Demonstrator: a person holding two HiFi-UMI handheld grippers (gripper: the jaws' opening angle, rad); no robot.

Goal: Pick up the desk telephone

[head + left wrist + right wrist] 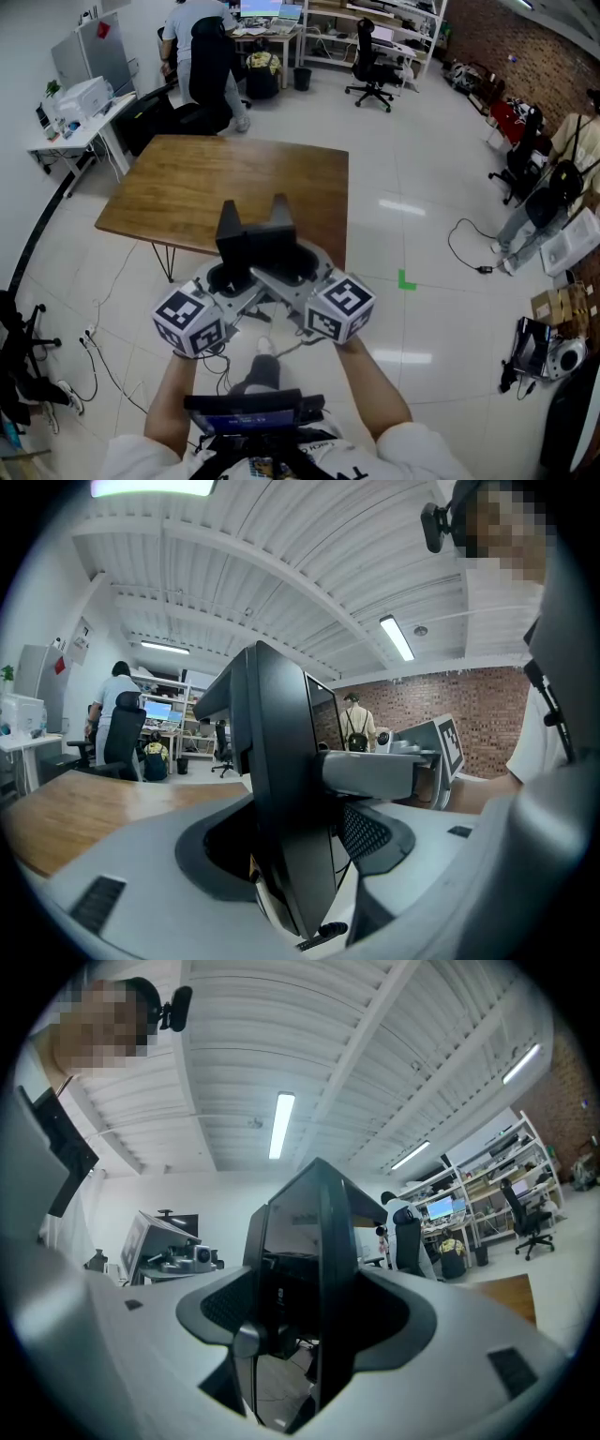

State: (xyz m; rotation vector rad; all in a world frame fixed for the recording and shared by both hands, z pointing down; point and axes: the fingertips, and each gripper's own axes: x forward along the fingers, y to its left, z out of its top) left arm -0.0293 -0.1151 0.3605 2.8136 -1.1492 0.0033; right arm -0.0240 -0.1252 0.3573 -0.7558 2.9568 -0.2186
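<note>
No desk telephone shows in any view. The wooden table (216, 192) lies bare ahead of me. I hold both grippers side by side over the floor at the table's near edge, tilted up. The left gripper (230, 221) has its dark jaws pressed together with nothing between them, and its own view shows one closed blade (274, 719) against the ceiling. Beside it the right gripper (279, 210) is likewise shut and empty, its jaws meeting in a peak (317, 1206). Each marker cube (190, 320) sits near my hands.
A white desk with a printer (82, 97) stands at the far left. A person (200, 45) works at a back desk, near office chairs (373, 64). Cables (98, 352) trail on the floor at left; another person and boxes (553, 202) crowd the right.
</note>
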